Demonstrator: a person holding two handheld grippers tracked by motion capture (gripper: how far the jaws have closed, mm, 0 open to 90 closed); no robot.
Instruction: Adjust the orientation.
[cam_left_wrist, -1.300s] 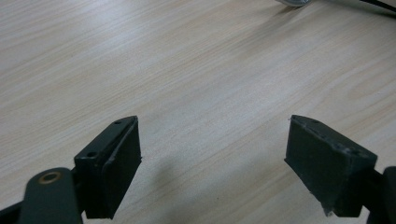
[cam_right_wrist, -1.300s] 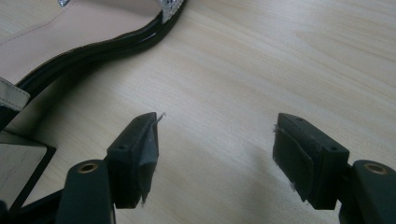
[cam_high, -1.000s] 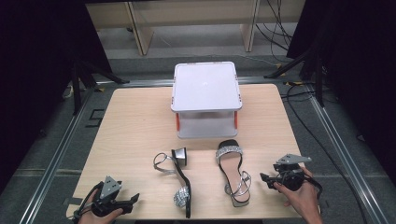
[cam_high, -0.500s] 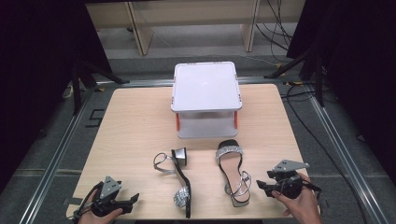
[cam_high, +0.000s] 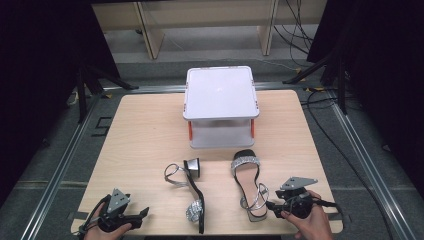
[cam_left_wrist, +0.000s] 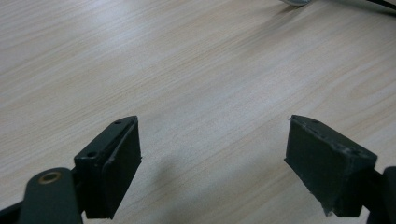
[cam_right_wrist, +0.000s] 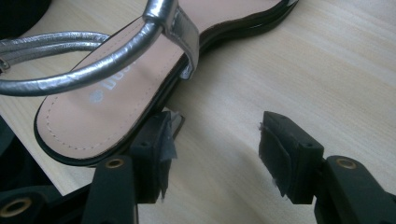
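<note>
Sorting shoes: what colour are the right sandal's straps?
Silver straps, clearest in the right gripper view.

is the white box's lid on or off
On. In the high view the flat white lid sits squarely over the box, covering its whole top, with orange latches at the sides. Contents cannot be told.

Grey floor (cam_high: 350, 150) with cables (cam_high: 300, 30), wooden furniture (cam_high: 210, 20) behind, dark curtains (cam_high: 380, 75).

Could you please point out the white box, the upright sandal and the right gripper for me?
white box (cam_high: 220, 92), high view, centre of its lid.
upright sandal (cam_high: 245, 163), high view, glittery toe strap.
right gripper (cam_high: 270, 204), high view, between its fingertips.
</note>
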